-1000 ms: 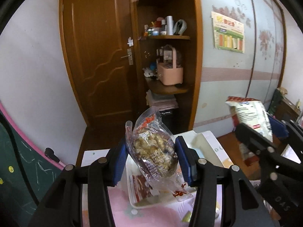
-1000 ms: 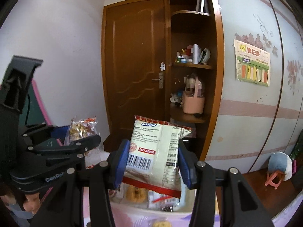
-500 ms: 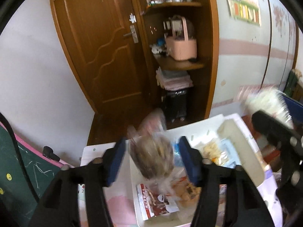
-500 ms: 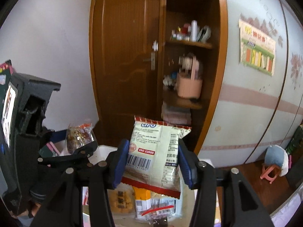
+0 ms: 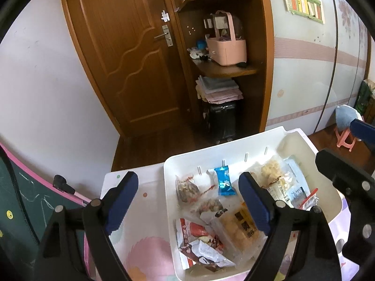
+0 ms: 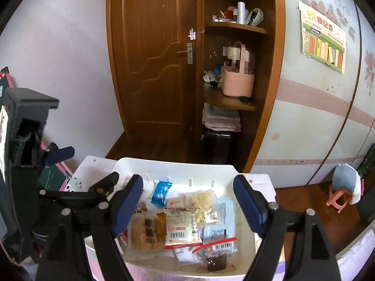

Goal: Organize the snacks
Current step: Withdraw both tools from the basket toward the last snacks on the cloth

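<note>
Both grippers tilt down over the white bin (image 5: 302, 140). The left gripper (image 5: 187, 201) and right gripper (image 6: 187, 201) have just opened wide, empty; their snack packets now lie inside it, lower centre.

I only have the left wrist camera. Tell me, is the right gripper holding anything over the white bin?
Observer: No. The right gripper is open. Its jaws have just been opening, and nothing sits between them.
Operator: What lies under that gap?
Observer: A white packet with a barcode lies flat in the white bin, among the other snacks.
Operator: Anything at the bin's near wall on that side?
Observer: A dark snack packet lies right by the near wall.
</note>
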The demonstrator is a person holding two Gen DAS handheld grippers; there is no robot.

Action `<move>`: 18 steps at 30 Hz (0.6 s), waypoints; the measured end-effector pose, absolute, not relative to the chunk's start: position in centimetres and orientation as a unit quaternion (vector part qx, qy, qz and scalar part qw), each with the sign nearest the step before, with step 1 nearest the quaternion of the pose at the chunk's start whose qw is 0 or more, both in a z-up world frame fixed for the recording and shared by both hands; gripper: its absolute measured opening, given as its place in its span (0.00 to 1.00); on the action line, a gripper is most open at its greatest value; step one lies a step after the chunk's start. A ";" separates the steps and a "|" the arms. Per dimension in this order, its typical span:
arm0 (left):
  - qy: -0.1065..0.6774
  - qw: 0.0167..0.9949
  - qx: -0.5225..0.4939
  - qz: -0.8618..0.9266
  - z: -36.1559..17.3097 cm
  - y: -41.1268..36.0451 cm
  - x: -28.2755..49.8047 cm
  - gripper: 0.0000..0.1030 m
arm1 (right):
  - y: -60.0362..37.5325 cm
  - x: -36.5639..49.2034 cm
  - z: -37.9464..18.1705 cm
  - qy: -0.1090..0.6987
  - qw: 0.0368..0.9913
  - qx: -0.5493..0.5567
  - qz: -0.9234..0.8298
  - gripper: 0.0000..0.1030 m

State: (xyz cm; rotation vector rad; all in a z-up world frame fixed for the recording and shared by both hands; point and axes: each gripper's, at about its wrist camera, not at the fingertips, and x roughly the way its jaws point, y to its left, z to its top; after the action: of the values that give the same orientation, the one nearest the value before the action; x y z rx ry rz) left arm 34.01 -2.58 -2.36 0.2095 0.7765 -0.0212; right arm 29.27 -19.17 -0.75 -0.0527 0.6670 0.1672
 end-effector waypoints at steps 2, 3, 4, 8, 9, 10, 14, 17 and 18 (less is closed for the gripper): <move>0.380 0.920 0.097 -0.011 -2.0 -2.4 33.5 0.84 | -19.2 28.9 -0.5 0.326 0.942 -0.023 0.083 0.78; 0.381 0.920 0.093 -0.013 -1.8 -2.2 33.2 0.84 | -19.3 28.7 -0.4 0.324 0.942 -0.022 0.082 0.78; 0.382 0.920 0.089 -0.014 -1.5 -2.0 32.8 0.84 | -19.2 28.4 -0.3 0.324 0.942 -0.022 0.081 0.78; 0.383 0.921 0.072 -0.018 -0.4 -1.3 31.4 0.84 | -19.6 26.8 0.4 0.323 0.943 -0.018 0.079 0.78; 0.382 0.921 0.070 -0.018 0.0 -1.2 30.8 0.84 | -19.7 26.3 0.7 0.322 0.943 -0.016 0.080 0.78; 0.381 0.922 0.068 -0.019 0.4 -1.0 30.3 0.84 | -19.9 25.9 0.9 0.322 0.943 -0.015 0.080 0.78; 0.371 0.926 0.066 -0.020 2.1 -0.5 27.9 0.84 | -20.5 23.7 2.1 0.317 0.945 -0.012 0.078 0.78; 0.364 0.929 0.068 -0.020 3.6 -0.5 26.0 0.84 | -20.9 21.9 3.1 0.312 0.947 -0.018 0.073 0.78; 0.361 0.930 0.067 -0.021 4.2 -0.4 25.2 0.84 | -21.1 21.2 3.5 0.310 0.948 -0.020 0.071 0.78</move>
State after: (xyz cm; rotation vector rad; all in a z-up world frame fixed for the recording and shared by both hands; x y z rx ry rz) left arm 25.24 -0.42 4.23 0.1379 0.7387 -0.0434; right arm 21.21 -21.09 3.52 -0.0400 0.6308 0.1450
